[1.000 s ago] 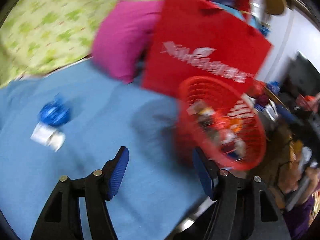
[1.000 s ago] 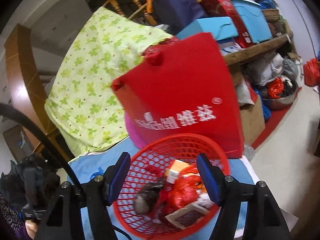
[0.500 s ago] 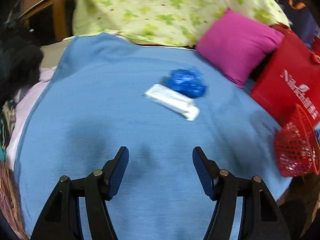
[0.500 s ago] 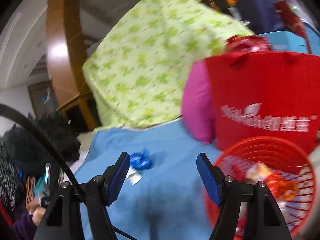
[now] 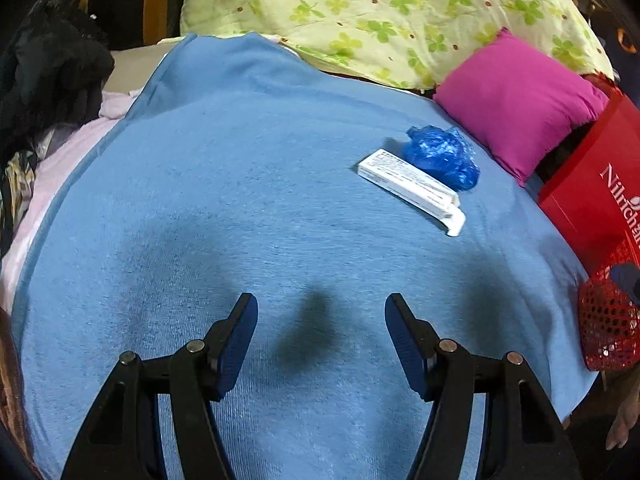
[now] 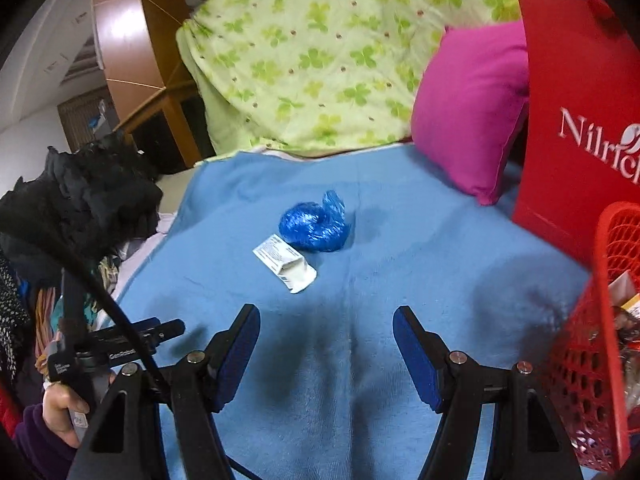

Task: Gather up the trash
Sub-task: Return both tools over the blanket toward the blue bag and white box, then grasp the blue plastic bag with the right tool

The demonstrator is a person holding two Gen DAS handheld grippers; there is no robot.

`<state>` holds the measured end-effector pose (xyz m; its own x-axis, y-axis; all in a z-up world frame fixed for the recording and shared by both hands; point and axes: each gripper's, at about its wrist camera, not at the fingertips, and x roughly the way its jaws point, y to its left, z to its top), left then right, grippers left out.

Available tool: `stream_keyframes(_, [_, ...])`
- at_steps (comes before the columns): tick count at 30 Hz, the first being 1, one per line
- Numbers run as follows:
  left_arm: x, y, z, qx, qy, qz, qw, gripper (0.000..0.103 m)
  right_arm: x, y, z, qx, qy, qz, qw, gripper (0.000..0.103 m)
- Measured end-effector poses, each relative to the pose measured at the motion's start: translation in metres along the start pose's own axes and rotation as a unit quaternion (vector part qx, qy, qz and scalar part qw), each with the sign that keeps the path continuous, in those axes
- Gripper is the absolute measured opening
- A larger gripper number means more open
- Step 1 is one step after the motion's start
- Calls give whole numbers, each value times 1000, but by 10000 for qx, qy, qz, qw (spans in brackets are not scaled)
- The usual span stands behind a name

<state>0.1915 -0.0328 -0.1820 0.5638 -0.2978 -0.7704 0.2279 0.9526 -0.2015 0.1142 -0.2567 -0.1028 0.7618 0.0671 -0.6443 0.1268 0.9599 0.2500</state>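
Both grippers hover over a bed covered with a blue blanket [image 5: 240, 208]. The left gripper [image 5: 321, 334] has its jaws partly open with nothing between them; the right gripper [image 6: 326, 346] likewise. A crumpled blue plastic bag [image 6: 314, 226] lies on the blanket, touching a flattened white box [image 6: 285, 263]. A red mesh basket [image 6: 600, 364] with trash in it stands at the blanket's right edge, beside a red bag [image 6: 580, 120] and a pink pillow [image 6: 468, 108].
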Motion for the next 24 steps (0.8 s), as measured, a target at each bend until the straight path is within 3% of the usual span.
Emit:
stream_keyframes(8, [14, 4, 1, -57, 71, -10, 10000, 67, 44, -19, 21, 446, 172, -76, 9988, 73])
stream_keyframes(16, [20, 7, 3, -174, 155, -64, 9997, 67, 99, -18, 50, 740, 261, 183, 9968, 73])
stream_keyframes(24, [26, 5, 3, -160, 242, -96, 9995, 67, 155, 10, 85, 415, 323, 571, 9970, 73])
